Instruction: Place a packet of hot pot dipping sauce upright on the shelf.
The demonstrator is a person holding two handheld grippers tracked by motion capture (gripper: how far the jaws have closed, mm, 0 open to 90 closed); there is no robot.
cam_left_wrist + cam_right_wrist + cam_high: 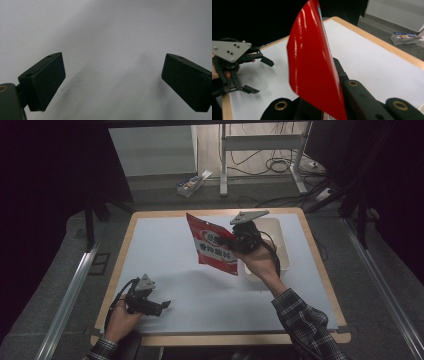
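The right gripper (239,240) is clenched on a red snack bag (214,245), its fingers pinching the bag's right edge and holding it up in the air above the middle of the desk (165,265). The bag hangs tilted, its printed front facing the person, just left of a pale tub (282,251) that stands at the desk's right side. In the right gripper view the bag (312,75) rises edge-on between the black fingers (359,97). The left gripper (159,306) rests low on the desk near its front left corner, well apart from the bag, its fingers (43,82) released and spread wide over bare white surface.
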